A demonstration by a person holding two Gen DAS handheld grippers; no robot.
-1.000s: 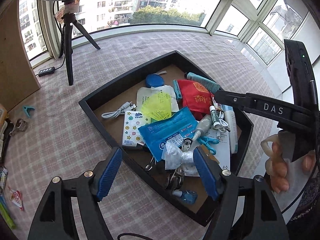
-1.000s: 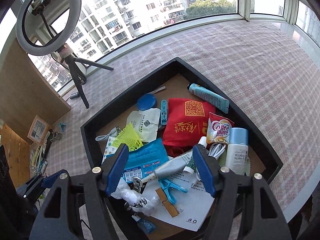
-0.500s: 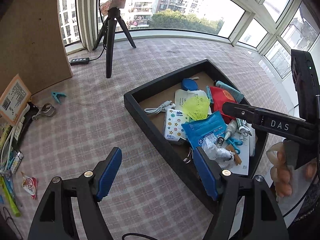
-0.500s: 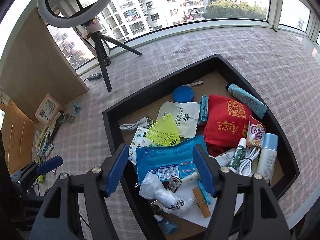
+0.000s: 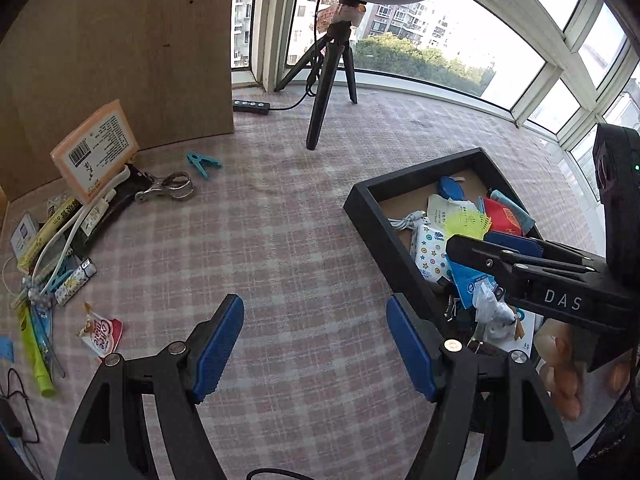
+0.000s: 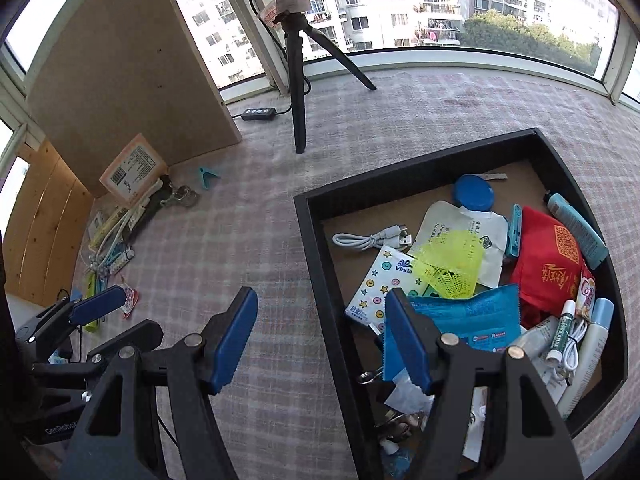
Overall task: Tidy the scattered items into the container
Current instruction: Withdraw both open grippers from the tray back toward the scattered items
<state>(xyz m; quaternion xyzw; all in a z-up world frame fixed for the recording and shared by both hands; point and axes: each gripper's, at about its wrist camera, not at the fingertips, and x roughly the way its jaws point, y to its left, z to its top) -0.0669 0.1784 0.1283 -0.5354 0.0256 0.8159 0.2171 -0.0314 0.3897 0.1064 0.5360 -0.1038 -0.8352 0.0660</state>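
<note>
A black tray (image 5: 362, 200) (image 6: 316, 248) holds several small items: a cable, tissue pack, blue pouch, red pouch, tubes. My left gripper (image 5: 316, 348) is open and empty above the checked cloth, left of the tray. My right gripper (image 6: 322, 340) is open and empty over the tray's left wall; it also shows in the left wrist view (image 5: 508, 252). Scattered items lie at the far left: a Coffee-mate sachet (image 5: 102, 338), a metal clip (image 5: 168, 190), a teal clip (image 5: 202, 164), an orange box (image 5: 96, 150), a green tube (image 5: 34, 354).
A ring-light tripod (image 5: 326, 92) stands at the back with a power strip (image 5: 251, 107) beside it. A wooden board (image 5: 120, 52) leans behind the loose pile. Windows run along the back. Checked cloth (image 5: 280, 248) lies between pile and tray.
Both grippers swung left, away from the tray. The pile of loose items at the left has come into view. Both grippers stayed open.
</note>
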